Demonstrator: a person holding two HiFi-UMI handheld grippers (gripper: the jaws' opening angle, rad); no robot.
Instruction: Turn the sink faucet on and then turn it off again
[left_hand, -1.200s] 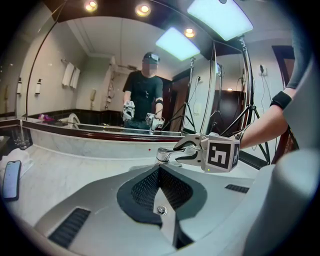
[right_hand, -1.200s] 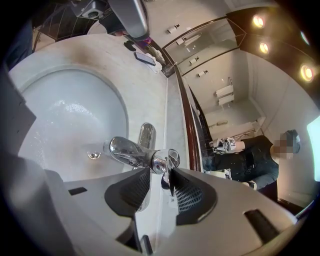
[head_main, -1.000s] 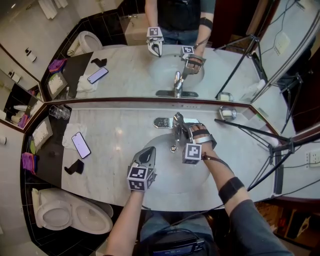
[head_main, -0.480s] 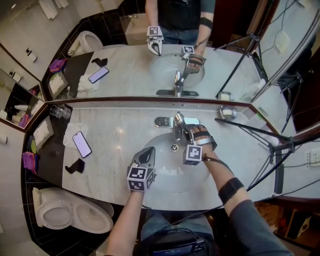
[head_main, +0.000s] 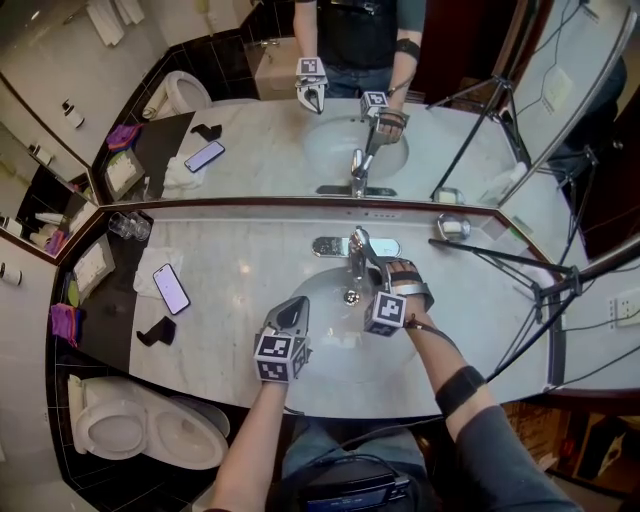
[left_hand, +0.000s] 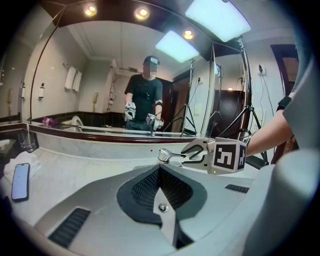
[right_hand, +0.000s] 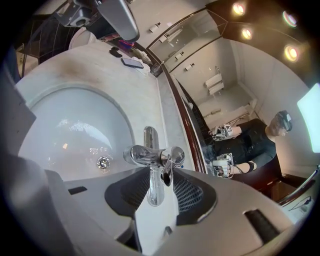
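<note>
**Two grippers at the sink: right one on the faucet lever, left one closed and empty**

Right gripper (right_hand: 155, 174): jaws part-way apart. Its dark ribbed pads (right_hand: 192, 194) sit against the sides of the slim chrome lever (right_hand: 152, 192), which lies lengthwise in the gap between them.

The lever belongs to the polished chrome single-lever faucet (head_main: 356, 252). The faucet stands at the back rim of the white oval sink basin (head_main: 325, 345), mid-way along the pale marble countertop (head_main: 250, 255) and just in front of the wall mirror (head_main: 240, 150). The spout reaches out over the basin, with the round metal drain (right_hand: 103, 161) near its tip.

Left gripper (head_main: 292, 308): jaws pressed together, nothing between them. It hangs over the near left part of the basin, pointing toward the faucet and apart from it.

Surroundings:
- A smartphone with lit screen (head_main: 171, 288) lies flat, partly on a white folded cloth (head_main: 148, 268), at the left of the counter.
- Clear glass tumblers (head_main: 125, 225) stand in the far left corner.
- A small chrome soap dish (head_main: 452, 226) sits at the far right.
- A black tripod (head_main: 520, 270) leg crosses the right end.
- A white toilet (head_main: 140, 425) stands beside the counter's left end.
</note>
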